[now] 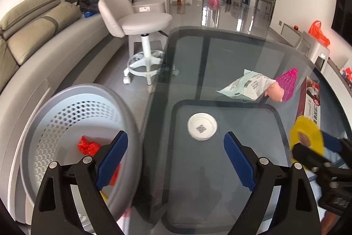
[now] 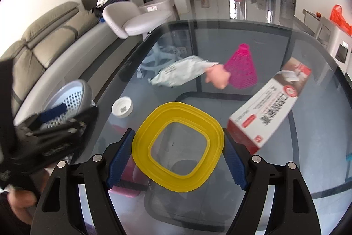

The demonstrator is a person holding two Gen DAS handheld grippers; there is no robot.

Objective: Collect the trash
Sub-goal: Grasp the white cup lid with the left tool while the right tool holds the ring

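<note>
Yellow square frame lid [image 2: 178, 147], a flat ridged ring with its centre open, lay on the glass bench [image 2: 286, 169] between the widely parted right tongs [image 2: 177, 159], ungripped, while the left tongs [image 1: 176, 160] gaped empty.

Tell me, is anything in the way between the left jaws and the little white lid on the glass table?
No, nothing visible is. The white lid lies alone on the glass table, straight ahead of the open left gripper. The packet lies farther back, and the basket is off to the left.
</note>
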